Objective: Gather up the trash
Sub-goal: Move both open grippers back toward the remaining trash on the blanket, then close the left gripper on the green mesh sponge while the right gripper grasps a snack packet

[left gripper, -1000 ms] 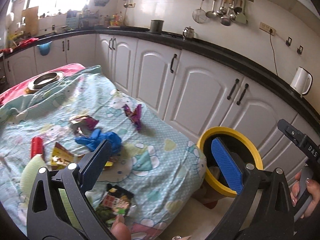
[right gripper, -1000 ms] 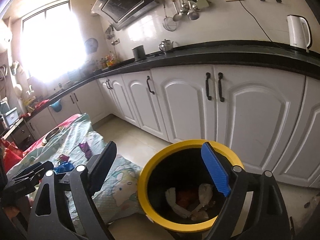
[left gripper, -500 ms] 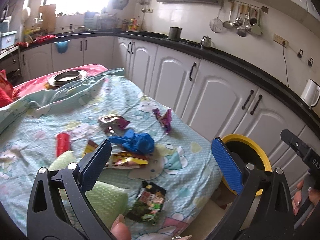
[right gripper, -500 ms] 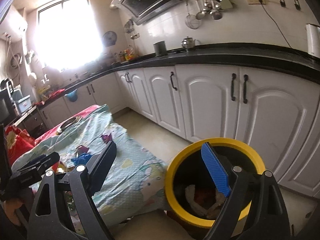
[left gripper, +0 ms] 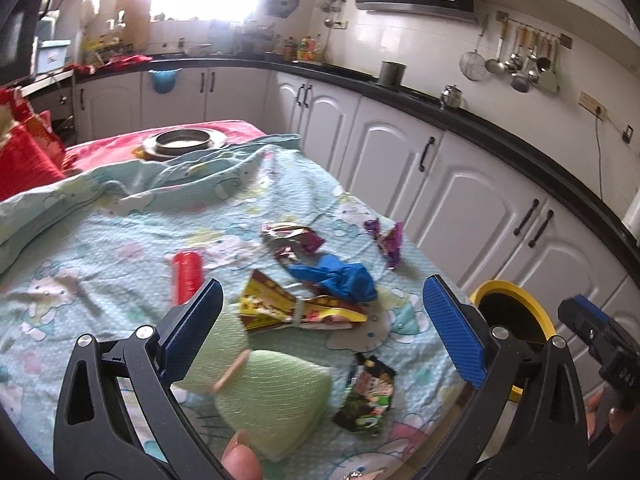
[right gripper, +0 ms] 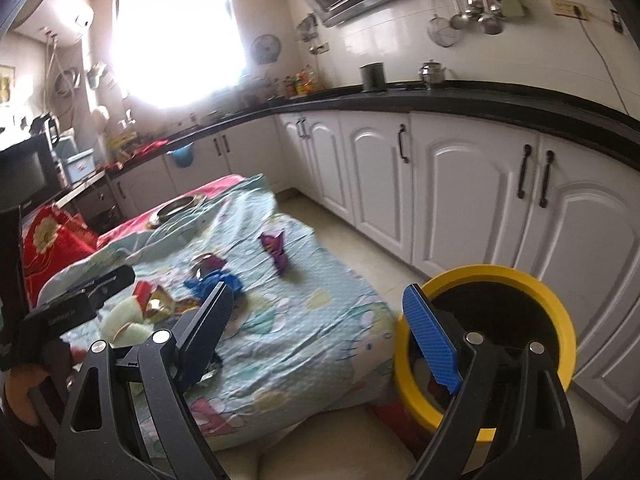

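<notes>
On crumpled cloth (left gripper: 120, 240), crinkled foil wrappers (left gripper: 294, 308) lie scattered.

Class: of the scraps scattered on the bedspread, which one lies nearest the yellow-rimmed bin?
The dark green snack packet, at the bedspread's corner beside the bin; the others lie farther in.

The left tool (left gripper: 322, 326) points forward and downward, its blue-padded jaws spread wide with nothing between them. The right tool (right gripper: 316, 336) is angled down likewise, jaws wide apart and empty. A fingertip (left gripper: 240, 458) shows at the left tool's near edge.
</notes>
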`<state>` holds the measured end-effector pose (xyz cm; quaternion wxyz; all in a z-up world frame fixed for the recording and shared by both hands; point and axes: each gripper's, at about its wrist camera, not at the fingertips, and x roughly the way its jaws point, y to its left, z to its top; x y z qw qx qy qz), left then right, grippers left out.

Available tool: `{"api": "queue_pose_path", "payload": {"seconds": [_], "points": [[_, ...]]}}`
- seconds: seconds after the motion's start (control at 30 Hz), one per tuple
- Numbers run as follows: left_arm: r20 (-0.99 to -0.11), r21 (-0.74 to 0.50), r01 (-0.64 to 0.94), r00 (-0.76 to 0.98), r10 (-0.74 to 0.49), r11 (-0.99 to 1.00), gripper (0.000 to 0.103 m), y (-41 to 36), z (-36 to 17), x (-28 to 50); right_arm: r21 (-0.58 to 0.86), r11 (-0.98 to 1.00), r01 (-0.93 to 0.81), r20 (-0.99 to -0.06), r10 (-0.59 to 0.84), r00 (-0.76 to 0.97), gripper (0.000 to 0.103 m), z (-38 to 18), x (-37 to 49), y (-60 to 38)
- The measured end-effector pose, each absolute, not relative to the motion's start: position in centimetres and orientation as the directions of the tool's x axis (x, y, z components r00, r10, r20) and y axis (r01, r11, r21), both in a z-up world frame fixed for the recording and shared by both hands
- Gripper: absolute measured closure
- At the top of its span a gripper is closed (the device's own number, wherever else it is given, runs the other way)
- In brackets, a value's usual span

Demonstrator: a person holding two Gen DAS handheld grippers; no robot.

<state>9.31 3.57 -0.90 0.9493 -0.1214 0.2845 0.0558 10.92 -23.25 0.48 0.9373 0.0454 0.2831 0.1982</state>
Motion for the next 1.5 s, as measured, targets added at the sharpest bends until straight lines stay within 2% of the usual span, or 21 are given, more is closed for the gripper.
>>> {"api": "queue_pose_path", "payload": {"seconds": [0.6, 0.87, 1.13, 1.27, 1.37, 1.43, 1.5], "points": [[-0.624, -0.179, -0.295, 0.772, 0.123, 0.939, 0.011, 10.0, -2.6, 7.1, 0.184, 0.843, -0.506, -0.642, 0.493, 0.588, 0.019, -3.3, 10.5, -15.2], [-0.665, -0.227, -0.298, 0.743, 0.076, 0.927, 0.011, 11.2, -4.4, 6.3, 0.183, 0.823, -0.537, -0.697, 0.494, 0.520, 0.019, -5.7, 10.9, -12.9], [-0.697, -0.325, -0.277, 0.716, -0.031, 0.904, 0.011, 11.0, -6.5, 6.2, 0.208, 0.816, -0.538, -0.732, 0.495, 0.468, 0.019, -7.7, 11.9, -11.9], [-0.701, -0.348, -0.265, 0.710, -0.062, 0.899, 0.011, 10.7, -7.1, 6.6, 0.246, 0.802, -0.544, -0.747, 0.514, 0.421, 0.031, -8.8, 12.6, -11.4], [-0.704, -0.374, -0.257, 0.704, -0.092, 0.891, 0.011, 10.4, -7.8, 6.7, 0.248, 0.793, -0.557, -0.741, 0.525, 0.418, 0.033, -9.1, 12.5, -11.0], [-0.707, -0.381, -0.250, 0.699, -0.106, 0.890, 0.011, 10.1, -8.2, 6.8, 0.247, 0.785, -0.568, -0.738, 0.532, 0.414, 0.038, -9.2, 12.5, -10.7], [-0.710, -0.398, -0.243, 0.692, -0.129, 0.885, 0.012, 9.8, -8.6, 6.9, 0.252, 0.774, -0.581, -0.734, 0.544, 0.407, 0.048, -9.2, 12.3, -10.5]]}}
